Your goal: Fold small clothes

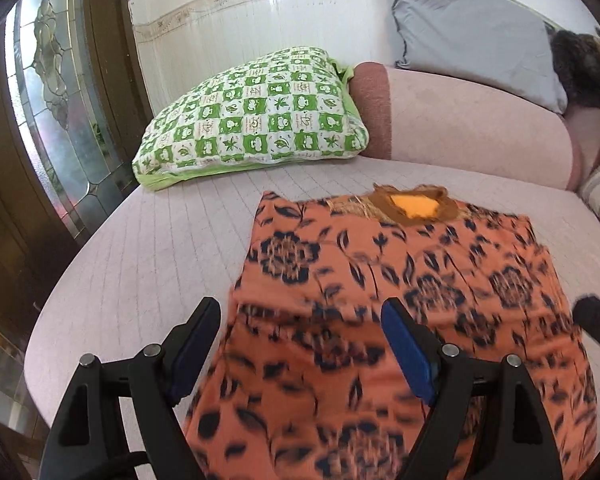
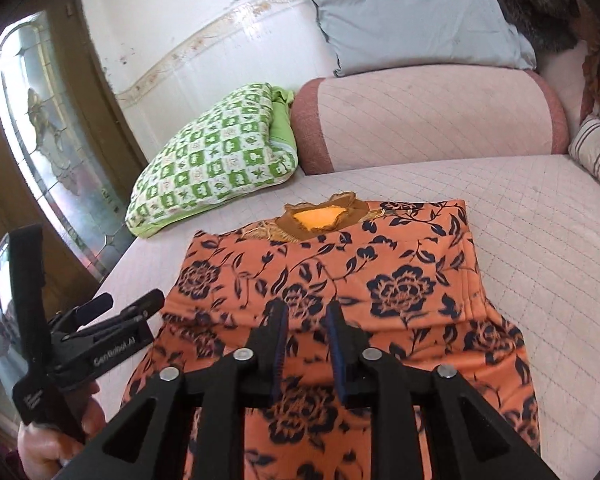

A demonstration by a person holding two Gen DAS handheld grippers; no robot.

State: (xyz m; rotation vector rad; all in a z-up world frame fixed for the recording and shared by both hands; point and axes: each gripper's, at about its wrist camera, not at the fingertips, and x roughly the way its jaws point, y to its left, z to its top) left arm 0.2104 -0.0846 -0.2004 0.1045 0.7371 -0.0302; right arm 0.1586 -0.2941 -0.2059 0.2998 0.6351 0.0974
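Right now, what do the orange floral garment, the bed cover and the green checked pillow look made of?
Orange floral garment: soft matte knit, maybe fleece-backed; it drapes limply, and the neck opening shows a plain yellow-orange inside.
Bed cover: pale pink quilted fabric, matte; stitched grid lines show.
Green checked pillow: printed woven cloth, likely cotton; crisp print, no sheen, plump filling.

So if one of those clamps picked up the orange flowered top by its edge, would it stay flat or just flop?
Probably flop. The orange flowered top lies limp on the bed cover, with soft folds along its sides, so it looks thin and light. Pushed, it would likely bunch up rather than slide whole, since the quilted cover seems grippy.
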